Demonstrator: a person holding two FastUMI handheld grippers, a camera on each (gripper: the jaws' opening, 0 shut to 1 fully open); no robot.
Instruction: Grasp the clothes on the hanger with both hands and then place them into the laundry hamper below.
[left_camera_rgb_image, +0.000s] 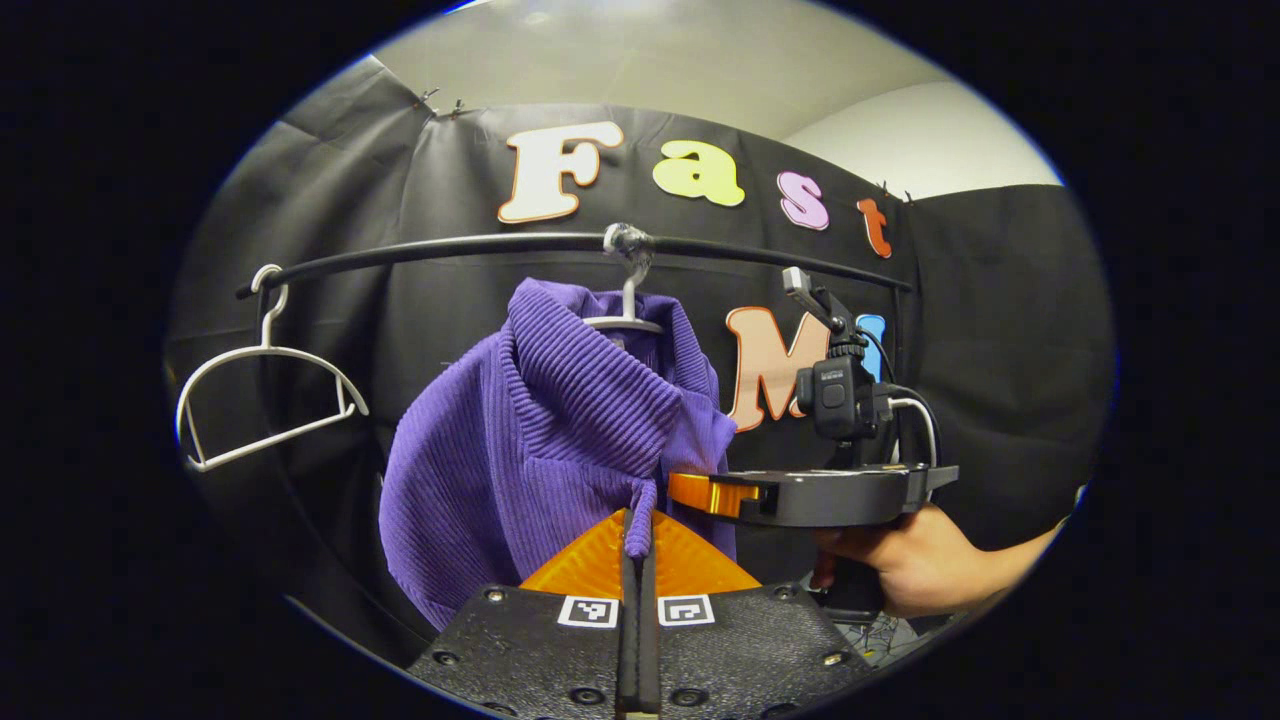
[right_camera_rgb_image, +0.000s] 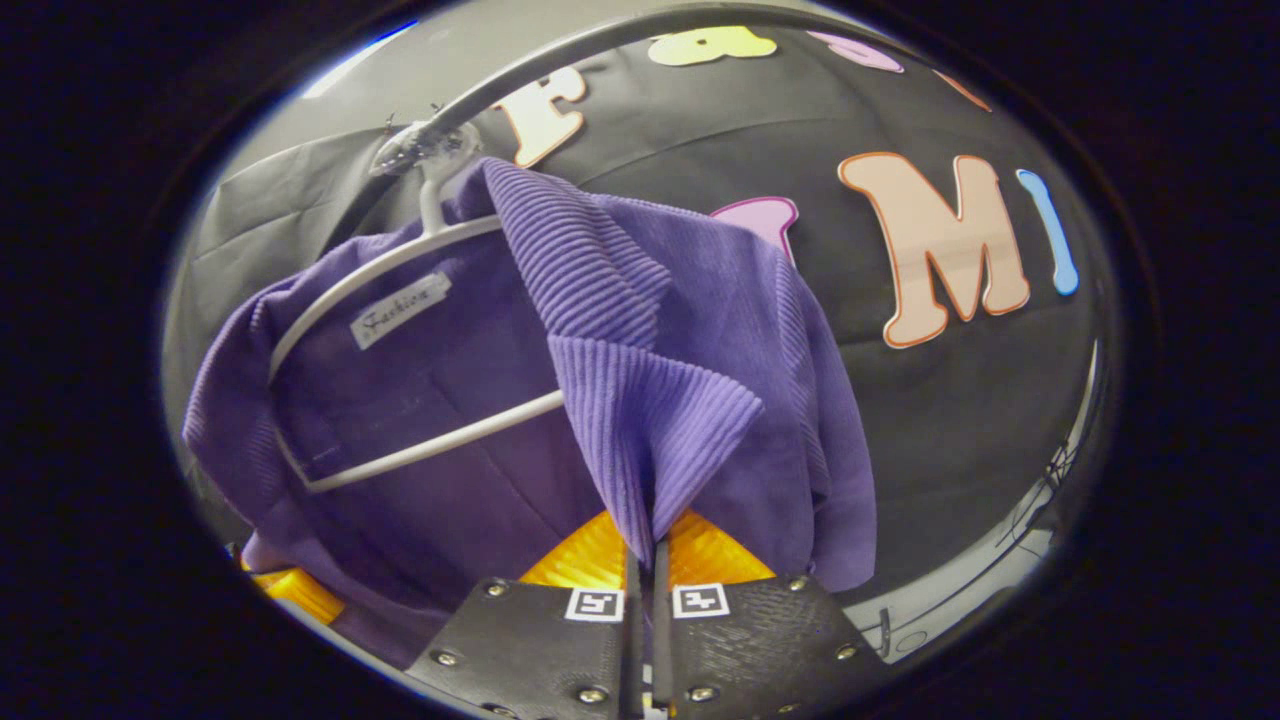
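Note:
A purple ribbed garment (left_camera_rgb_image: 540, 440) hangs on a white hanger (left_camera_rgb_image: 625, 322) from the black rail (left_camera_rgb_image: 480, 248). My left gripper (left_camera_rgb_image: 638, 540) is shut on a pinched fold of its cloth at the lower front. In the left gripper view my right gripper (left_camera_rgb_image: 700, 493) reaches in from the right, held by a hand (left_camera_rgb_image: 900, 565), its tips against the garment's right edge. In the right gripper view the right gripper (right_camera_rgb_image: 643, 545) is shut on a fold of the purple garment (right_camera_rgb_image: 640, 400), whose inside and white hanger (right_camera_rgb_image: 400, 260) face me.
An empty white hanger (left_camera_rgb_image: 262, 400) hangs at the rail's left end. The black cloth wall (left_camera_rgb_image: 1000, 330) stands close behind the rail. Cables (right_camera_rgb_image: 1040, 500) run along the lower right in the right gripper view.

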